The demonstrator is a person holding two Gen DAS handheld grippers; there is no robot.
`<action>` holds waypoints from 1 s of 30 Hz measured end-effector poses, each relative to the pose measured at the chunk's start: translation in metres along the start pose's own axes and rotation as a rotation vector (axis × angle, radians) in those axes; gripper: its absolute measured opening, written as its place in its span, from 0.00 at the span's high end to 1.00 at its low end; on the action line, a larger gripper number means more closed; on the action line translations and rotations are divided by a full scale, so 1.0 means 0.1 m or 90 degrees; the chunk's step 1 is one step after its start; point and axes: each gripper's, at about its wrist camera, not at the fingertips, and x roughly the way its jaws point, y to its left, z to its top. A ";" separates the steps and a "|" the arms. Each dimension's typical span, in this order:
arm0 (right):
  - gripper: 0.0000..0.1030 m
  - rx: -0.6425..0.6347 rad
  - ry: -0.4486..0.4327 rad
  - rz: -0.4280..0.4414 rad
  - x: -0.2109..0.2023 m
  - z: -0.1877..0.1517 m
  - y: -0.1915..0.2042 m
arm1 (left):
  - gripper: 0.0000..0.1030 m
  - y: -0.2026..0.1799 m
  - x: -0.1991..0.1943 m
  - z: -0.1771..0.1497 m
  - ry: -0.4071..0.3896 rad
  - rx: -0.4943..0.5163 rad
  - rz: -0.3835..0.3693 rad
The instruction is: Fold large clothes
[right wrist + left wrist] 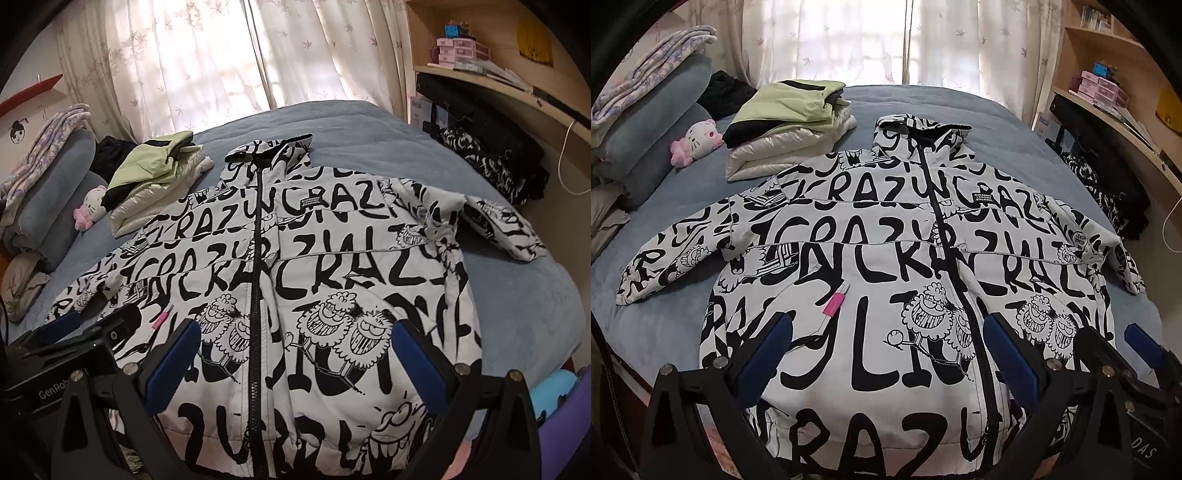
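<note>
Nearest me: left gripper (884, 354) and right gripper (295, 354), both with jaws spread wide and holding nothing, hovering above the hem of the white padded jacket with black graffiti lettering (871, 258). It lies flat, front up, zipped, on the blue bed (1015, 122). Long axis runs away from me, hem near, hood far; sleeves stretch out sideways. Each gripper is nearer its own sleeve. I judge folding not begun. Beyond: a stack of folded green and cream garments (790, 125). No containers in play.
</note>
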 end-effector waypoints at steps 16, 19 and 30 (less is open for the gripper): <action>0.00 0.020 -0.002 0.005 -0.04 -0.02 -0.07 | 0.01 0.01 -0.03 0.01 -0.006 0.007 0.001; 0.00 0.021 -0.003 0.005 -0.05 -0.02 -0.07 | 0.01 0.01 -0.04 0.03 -0.004 0.007 -0.001; 0.00 0.024 -0.003 0.010 -0.07 -0.03 -0.09 | 0.01 -0.04 -0.08 0.06 -0.009 0.015 0.013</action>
